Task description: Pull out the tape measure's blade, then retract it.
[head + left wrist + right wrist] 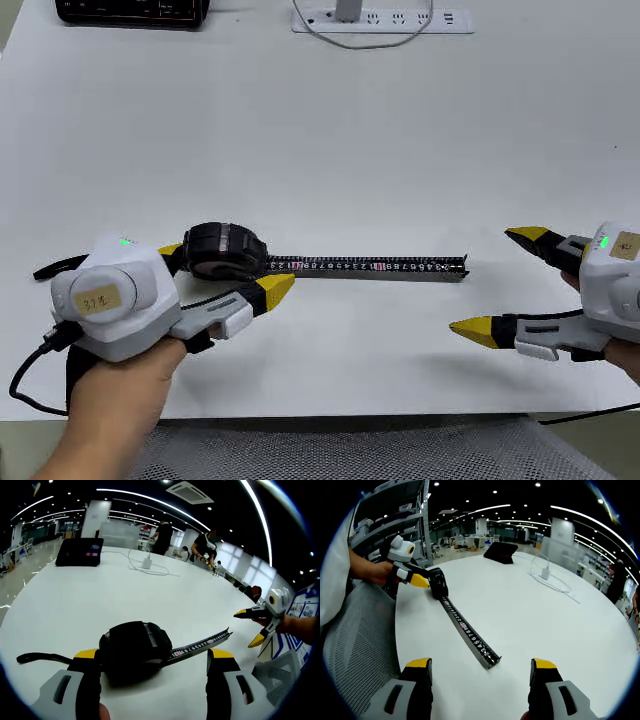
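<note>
Tape measure (225, 250) lies on the white counter (330, 140). It's a black, rounded case with a ribbed top, and a black strap (55, 268) trails off its back end. The blade (380, 267) is out and lying flat on the counter. It's dark with pale numerals and a few red marks along it.

The long axis runs straight from the case's mouth to my right, with the hook end pointing at the right gripper (481, 279). In the right gripper view the blade (467, 632) runs away from me to the case (437, 584).

Writing: the numerals on the blade are too small for me to read reliably. There's a tan sticker w/ handwriting on each gripper's body, and I can't read either.

Left gripper (225, 268) is released, jaws spread wide w/ the case between them. In the left gripper view (153, 655) one yellow tip sits against the case (134, 647), while the other stands apart from it, past the blade (200, 644).

The right gripper is also released and holds nothing. It's well apart from the case and just beyond the blade's hook, w/ the hook ahead of its jaws in its own view (481, 662).

A white power strip (382, 18) sits far beyond the case at the counter's back.
</note>
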A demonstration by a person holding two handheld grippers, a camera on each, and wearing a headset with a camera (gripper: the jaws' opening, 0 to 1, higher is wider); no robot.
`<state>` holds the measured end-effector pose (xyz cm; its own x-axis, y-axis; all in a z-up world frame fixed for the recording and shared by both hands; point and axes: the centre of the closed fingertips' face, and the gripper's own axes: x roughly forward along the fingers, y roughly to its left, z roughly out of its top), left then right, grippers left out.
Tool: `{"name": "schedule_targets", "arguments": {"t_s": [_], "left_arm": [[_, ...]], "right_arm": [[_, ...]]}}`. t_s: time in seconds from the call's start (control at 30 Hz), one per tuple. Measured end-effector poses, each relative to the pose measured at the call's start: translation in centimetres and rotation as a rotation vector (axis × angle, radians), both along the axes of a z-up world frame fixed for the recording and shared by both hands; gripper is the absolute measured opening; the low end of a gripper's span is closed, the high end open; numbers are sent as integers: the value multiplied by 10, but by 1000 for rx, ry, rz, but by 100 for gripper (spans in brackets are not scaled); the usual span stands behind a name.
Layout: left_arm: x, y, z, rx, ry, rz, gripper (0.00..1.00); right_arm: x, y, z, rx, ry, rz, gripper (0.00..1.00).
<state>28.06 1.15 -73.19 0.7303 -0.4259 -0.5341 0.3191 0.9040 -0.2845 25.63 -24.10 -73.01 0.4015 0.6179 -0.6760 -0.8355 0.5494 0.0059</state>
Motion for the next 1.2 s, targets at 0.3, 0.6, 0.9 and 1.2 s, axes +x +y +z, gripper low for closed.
{"name": "schedule_targets", "arguments": {"t_s": [0.3, 0.6, 0.9, 1.2], "left_arm": [[6, 8, -4, 54, 5, 71, 73], [11, 13, -9, 94, 4, 120, 67], [17, 18, -13, 70, 15, 190, 64], [18, 21, -15, 72, 17, 199, 59]], "right_arm": [[1, -2, -4, -23, 21, 51, 66], [4, -3, -6, -40, 25, 74, 59], [3, -4, -8, -50, 28, 77, 57], [3, -5, -11, -61, 33, 85, 52]]}}
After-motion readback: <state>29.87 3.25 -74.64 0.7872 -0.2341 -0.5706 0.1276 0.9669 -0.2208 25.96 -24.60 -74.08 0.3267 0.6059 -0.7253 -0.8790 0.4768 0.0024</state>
